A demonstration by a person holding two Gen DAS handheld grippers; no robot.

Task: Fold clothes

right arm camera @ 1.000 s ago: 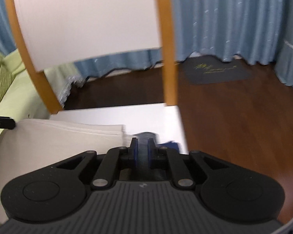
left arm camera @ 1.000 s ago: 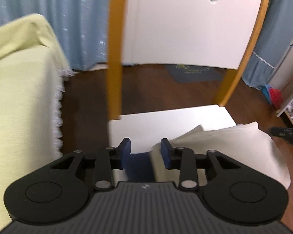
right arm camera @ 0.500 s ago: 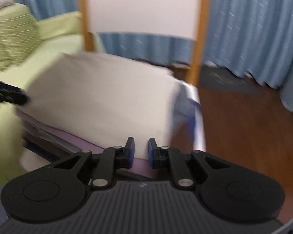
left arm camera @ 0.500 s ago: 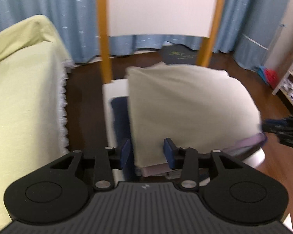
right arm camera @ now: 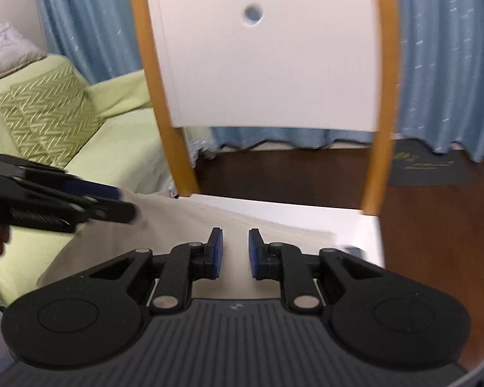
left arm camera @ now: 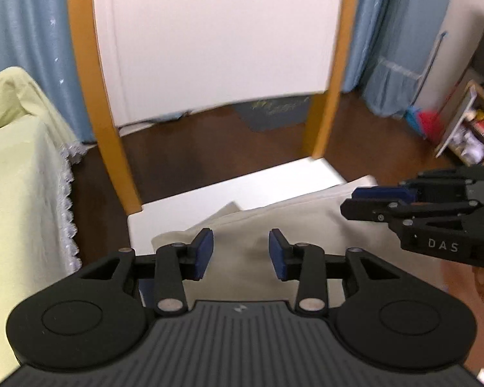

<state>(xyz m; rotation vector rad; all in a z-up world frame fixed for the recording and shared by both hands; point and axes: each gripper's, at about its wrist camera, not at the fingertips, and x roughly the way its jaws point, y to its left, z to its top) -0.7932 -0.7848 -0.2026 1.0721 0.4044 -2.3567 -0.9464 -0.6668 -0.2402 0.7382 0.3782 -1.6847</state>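
**Tech 1:** Cream fabric [left arm camera: 290,225]: location and condition?

**Tech 2:** Lying flat on the white seat [left arm camera: 209,200], lower centre of both views. Upper layers stepped, not flush. One corner poking out at the far left edge [left arm camera: 229,209]. Near left side appearing to hang past the seat in the right wrist view.

**Tech 1:** Gripper status?

**Tech 2:** Left gripper [left arm camera: 241,250]: jaws well apart, just been opening, cloth visible between the pads but not pinched. Right gripper [right arm camera: 232,248]: jaws apart by a narrow gap, holding nothing, cloth beneath.

**Tech 1:** Failure modes from here?

**Tech 2:** Probable three.
1. Pad snagging the top layer on withdrawal, dragging the fold open. Cause: low exit path over loose cloth.
2. Overhanging side pulling the stack off the seat. Cause: any sideways nudge.
3. Contact between the two grippers, now near each other at the right of the left wrist view. Cause: converging reaches.
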